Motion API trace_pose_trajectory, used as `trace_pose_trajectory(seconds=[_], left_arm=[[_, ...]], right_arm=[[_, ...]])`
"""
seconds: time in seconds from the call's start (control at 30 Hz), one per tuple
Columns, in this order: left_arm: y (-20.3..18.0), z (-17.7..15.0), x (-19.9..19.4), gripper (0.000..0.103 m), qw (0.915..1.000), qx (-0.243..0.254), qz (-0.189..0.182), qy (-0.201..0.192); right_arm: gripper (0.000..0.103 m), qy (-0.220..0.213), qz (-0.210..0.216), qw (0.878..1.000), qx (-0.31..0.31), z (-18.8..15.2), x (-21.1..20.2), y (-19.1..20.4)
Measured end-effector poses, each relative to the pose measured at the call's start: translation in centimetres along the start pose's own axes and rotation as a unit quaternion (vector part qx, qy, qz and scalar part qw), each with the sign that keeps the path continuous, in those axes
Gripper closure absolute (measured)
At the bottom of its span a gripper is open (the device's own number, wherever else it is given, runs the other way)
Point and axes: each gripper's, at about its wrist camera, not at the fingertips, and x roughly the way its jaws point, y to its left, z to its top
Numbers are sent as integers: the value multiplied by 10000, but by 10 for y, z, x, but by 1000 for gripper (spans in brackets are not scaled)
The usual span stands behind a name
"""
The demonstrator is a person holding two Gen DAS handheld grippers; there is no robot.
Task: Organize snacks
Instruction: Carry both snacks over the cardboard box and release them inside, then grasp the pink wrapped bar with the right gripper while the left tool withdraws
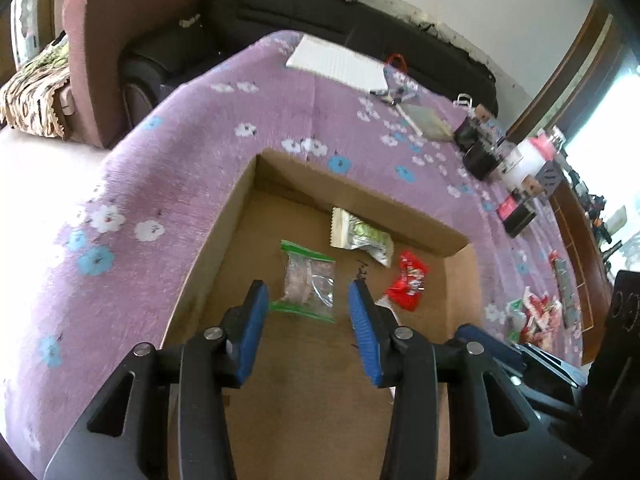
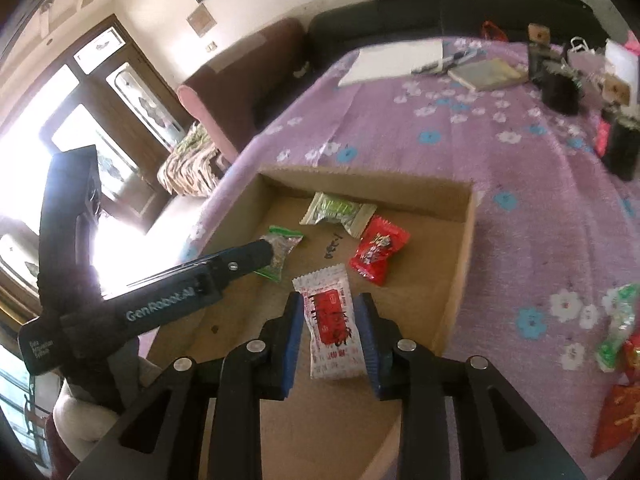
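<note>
Purple flowered blanket [image 1: 168, 168], white notepad [image 1: 340, 65], black sofa [image 1: 320, 12] and pink armchair [image 1: 112, 40] behind

Cloth [image 1: 192, 128] on worktop: purple w/ white + blue flowers. Box [image 2: 460, 264]: plain brown cardboard. Inside it: clear bag w/ green strips [image 1: 308, 284], green-white packet [image 2: 340, 212] at 12 o'clock, red packet [image 2: 378, 252] w/ white print, white sachet w/ red label [image 2: 332, 324]. Fingers [image 1: 252, 328]: blue pads, black frame.
</note>
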Motion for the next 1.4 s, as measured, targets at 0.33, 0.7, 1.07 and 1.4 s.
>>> trace_pose_trajectory(seconds=[0.33, 0.7, 1.07, 1.4], left_arm=[[-39, -40, -60, 46, 9982, -99, -529, -264], [-105, -98, -81, 34, 9918, 261, -1223, -265], [-130, -123, -78, 34, 9912, 692, -1124, -123], [-158, -134, -73, 34, 9834, 1473, -1029, -256]], right_arm=[[68, -753, -147, 9960, 453, -20, -98, -63], [65, -1355, -1294, 9675, 1701, -63, -185, -210], [70, -773, -1489, 9795, 1116, -61, -134, -193], [79, -453, -876, 9897, 1039, -95, -123, -188]])
